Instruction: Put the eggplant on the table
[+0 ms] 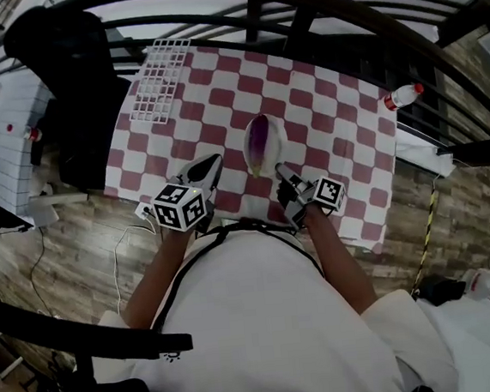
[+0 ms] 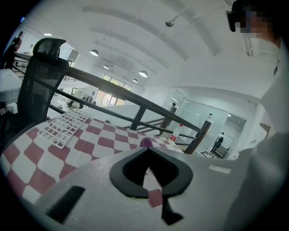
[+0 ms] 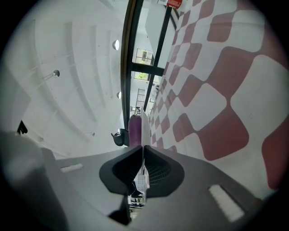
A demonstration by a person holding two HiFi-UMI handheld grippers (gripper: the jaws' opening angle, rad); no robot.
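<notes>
Pre-grasp stage: left gripper (image 1: pixel 214 161) and right gripper (image 1: pixel 280 170), both closed and empty, poised near eggplant (image 1: pixel 259 139) on white plate (image 1: pixel 278 136); next move probably calls for parting the jaws.

In the left gripper view the left gripper (image 2: pixel 146 151) covers the eggplant (image 2: pixel 145 143) except for a small purple tip. In the right gripper view the right gripper (image 3: pixel 142 148) leaves only a narrow purple strip of it showing. The top edge cuts off a bottle (image 3: pixel 174 3), so that only a red part shows. In the head view the person's torso (image 1: pixel 257 319) hides the near edge of the table (image 1: pixel 339 96), and the bottle's label is too small to read.
</notes>
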